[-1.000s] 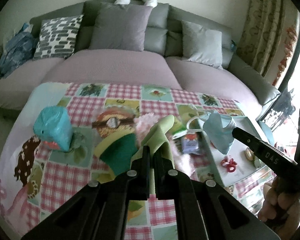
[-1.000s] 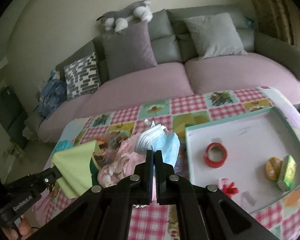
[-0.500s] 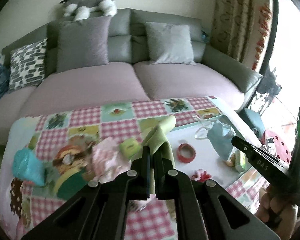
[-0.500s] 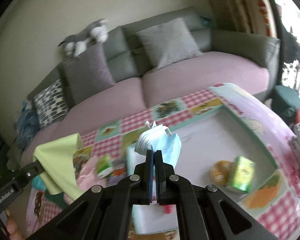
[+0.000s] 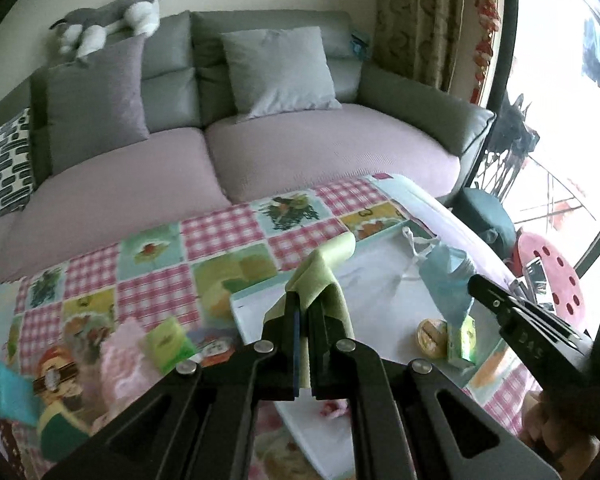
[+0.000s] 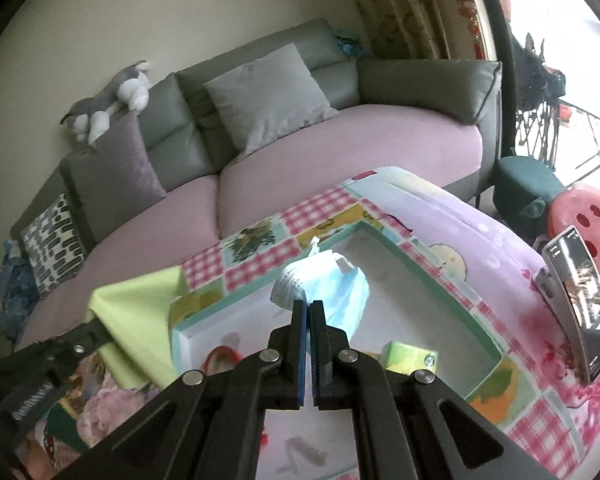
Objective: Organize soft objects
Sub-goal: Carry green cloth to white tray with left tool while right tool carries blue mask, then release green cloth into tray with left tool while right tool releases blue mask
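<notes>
My left gripper (image 5: 305, 300) is shut on a light green cloth (image 5: 325, 268) and holds it above the near left part of a white tray (image 5: 380, 280) with a teal rim. The cloth also shows in the right wrist view (image 6: 140, 320). My right gripper (image 6: 309, 308) is shut on a light blue face mask (image 6: 336, 292) and holds it above the tray (image 6: 452, 312). The mask also shows in the left wrist view (image 5: 444, 280), at the tip of the right gripper (image 5: 476, 282).
The tray holds a green box (image 6: 410, 356), a round yellow item (image 5: 432, 332) and a red ring (image 6: 220, 356). A pink cloth (image 5: 124, 356), a green box (image 5: 166, 340) and a teal object (image 5: 4, 392) lie on the checked tablecloth. A phone (image 6: 580, 300) stands at the right. A sofa (image 5: 300, 148) is behind.
Both grippers have swung right, from above the clutter on the tablecloth to above the white tray, each still holding its item.
</notes>
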`<action>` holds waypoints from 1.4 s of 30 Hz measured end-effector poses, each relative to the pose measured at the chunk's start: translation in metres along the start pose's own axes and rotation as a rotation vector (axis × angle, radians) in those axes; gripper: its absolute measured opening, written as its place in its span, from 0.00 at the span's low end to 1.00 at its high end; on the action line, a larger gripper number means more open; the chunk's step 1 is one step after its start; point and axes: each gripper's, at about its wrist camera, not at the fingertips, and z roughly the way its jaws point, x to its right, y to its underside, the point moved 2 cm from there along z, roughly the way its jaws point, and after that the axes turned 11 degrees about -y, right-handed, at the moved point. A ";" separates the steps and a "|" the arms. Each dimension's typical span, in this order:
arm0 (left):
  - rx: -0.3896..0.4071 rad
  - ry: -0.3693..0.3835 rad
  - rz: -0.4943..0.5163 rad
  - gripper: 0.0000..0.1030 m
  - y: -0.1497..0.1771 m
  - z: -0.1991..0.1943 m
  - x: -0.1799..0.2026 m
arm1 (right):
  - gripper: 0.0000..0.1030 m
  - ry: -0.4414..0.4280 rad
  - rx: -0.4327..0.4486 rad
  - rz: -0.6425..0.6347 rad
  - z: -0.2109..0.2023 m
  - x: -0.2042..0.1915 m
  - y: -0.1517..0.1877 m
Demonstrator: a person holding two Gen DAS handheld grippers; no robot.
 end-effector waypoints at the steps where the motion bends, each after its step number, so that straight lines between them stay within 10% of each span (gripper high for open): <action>1: -0.003 0.003 0.006 0.03 -0.001 0.007 0.005 | 0.02 0.019 0.003 -0.004 0.002 0.002 -0.001; 30: -0.192 0.055 0.012 0.04 0.027 0.105 0.049 | 0.05 0.083 -0.139 0.028 0.036 0.026 0.015; 37: -0.253 0.025 -0.003 0.35 0.029 0.102 0.038 | 0.06 0.094 -0.188 0.013 0.035 0.019 0.020; 42: -0.272 -0.003 -0.043 0.40 0.028 0.094 0.022 | 0.38 0.101 -0.214 0.002 0.033 0.015 0.024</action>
